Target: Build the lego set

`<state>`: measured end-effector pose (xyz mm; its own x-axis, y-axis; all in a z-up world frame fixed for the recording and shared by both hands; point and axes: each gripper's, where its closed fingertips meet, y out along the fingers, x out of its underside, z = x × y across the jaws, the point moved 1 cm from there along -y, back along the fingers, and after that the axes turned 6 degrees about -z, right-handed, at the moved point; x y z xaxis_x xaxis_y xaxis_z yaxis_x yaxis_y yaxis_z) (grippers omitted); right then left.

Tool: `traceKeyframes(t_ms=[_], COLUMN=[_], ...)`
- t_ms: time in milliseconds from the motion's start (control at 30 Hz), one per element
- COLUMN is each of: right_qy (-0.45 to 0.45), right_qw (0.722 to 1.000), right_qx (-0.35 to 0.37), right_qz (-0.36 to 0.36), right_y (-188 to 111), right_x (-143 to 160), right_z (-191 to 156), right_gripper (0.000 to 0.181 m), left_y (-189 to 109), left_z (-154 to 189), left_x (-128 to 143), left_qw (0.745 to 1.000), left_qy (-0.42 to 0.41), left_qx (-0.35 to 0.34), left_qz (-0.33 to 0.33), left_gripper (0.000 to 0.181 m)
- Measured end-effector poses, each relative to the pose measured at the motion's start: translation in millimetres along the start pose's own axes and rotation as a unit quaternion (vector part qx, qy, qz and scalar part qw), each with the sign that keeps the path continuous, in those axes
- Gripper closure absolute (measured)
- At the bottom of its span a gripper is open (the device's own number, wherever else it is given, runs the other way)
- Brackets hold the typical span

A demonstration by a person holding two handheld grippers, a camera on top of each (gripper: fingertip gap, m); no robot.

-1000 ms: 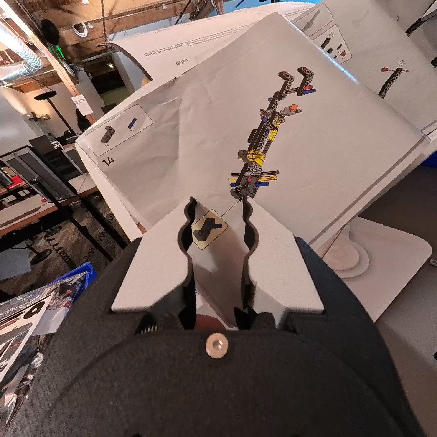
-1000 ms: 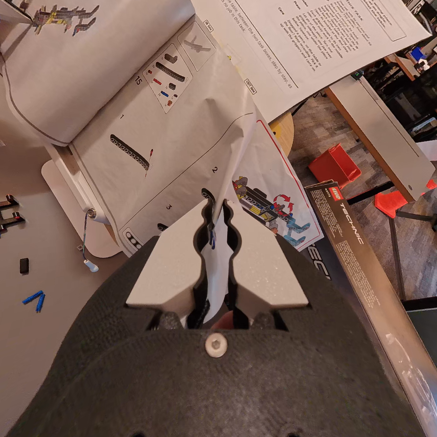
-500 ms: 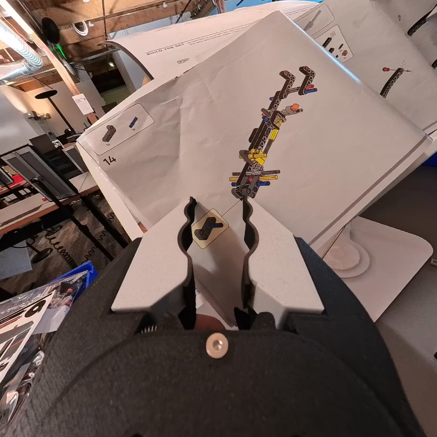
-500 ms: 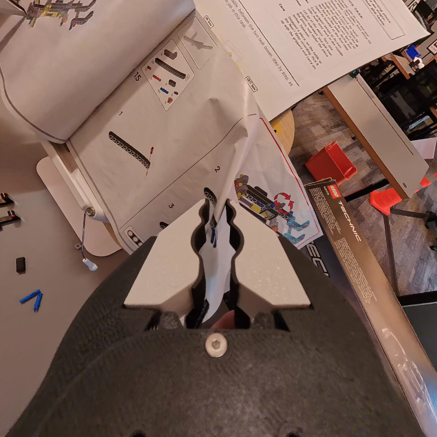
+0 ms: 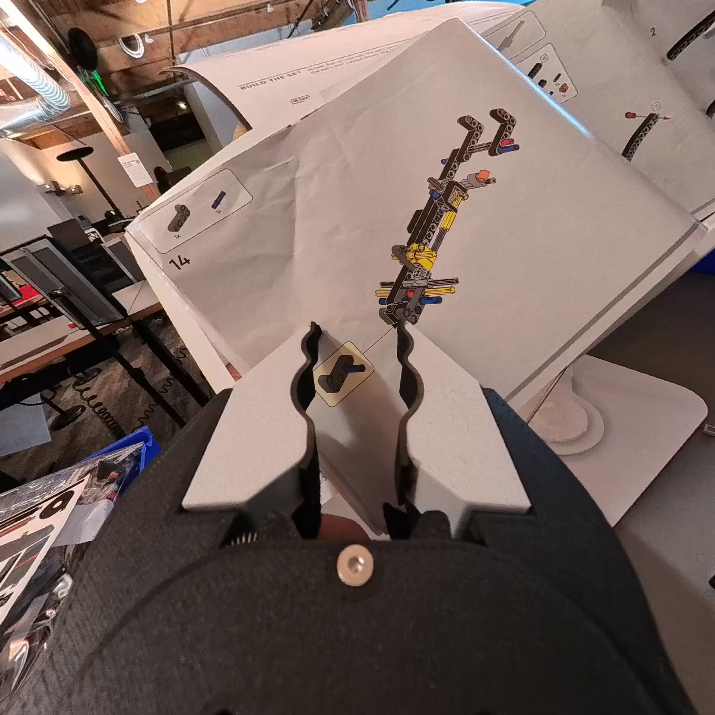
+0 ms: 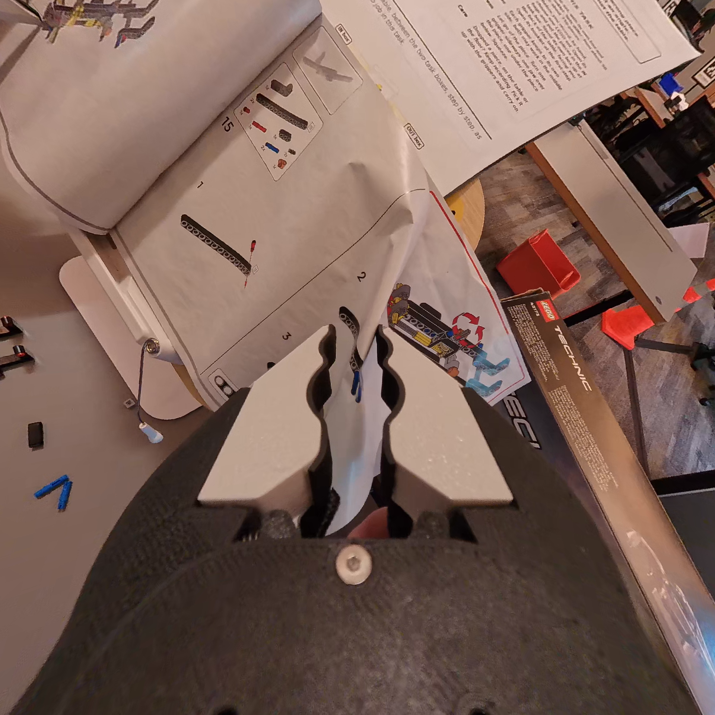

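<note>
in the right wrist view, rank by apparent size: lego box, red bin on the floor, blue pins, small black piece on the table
1. lego box
2. red bin, though it sits farther from the camera
3. blue pins
4. small black piece, close to the pins in size

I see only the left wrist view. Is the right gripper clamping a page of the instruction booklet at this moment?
Observer: No. The right gripper is open; the curled edge of a booklet page passes between its fingers.
Operator: Are loose parts near it?
Observer: Yes, two blue pins lie on the table, to the left of that gripper.
Operator: Is anything else there?
Observer: A small black piece lies beyond the pins, apart from them.
</note>
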<state>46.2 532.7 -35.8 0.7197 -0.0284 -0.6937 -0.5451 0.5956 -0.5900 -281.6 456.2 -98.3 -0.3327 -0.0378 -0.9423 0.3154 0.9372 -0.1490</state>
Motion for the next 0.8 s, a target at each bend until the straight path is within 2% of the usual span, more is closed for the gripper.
traceKeyframes(t_ms=[233,800], right_qy=[0.000,-0.022], right_qw=[1.000,0.999], right_qx=[0.017,0.031], right_qz=[0.001,-0.007], right_y=[-3.8,-11.7], right_x=[-1.2,-3.4], right_z=[-1.8,-11.4], right_gripper=[0.147,0.143], left_y=[-0.2,-0.5], left_z=[0.1,-1.6], left_x=[-0.3,0.4], left_qw=[1.000,1.000], left_qy=[0.001,0.003], left_qx=[0.000,-0.004], left_qz=[-0.002,-0.004], left_gripper=[0.143,0.142])
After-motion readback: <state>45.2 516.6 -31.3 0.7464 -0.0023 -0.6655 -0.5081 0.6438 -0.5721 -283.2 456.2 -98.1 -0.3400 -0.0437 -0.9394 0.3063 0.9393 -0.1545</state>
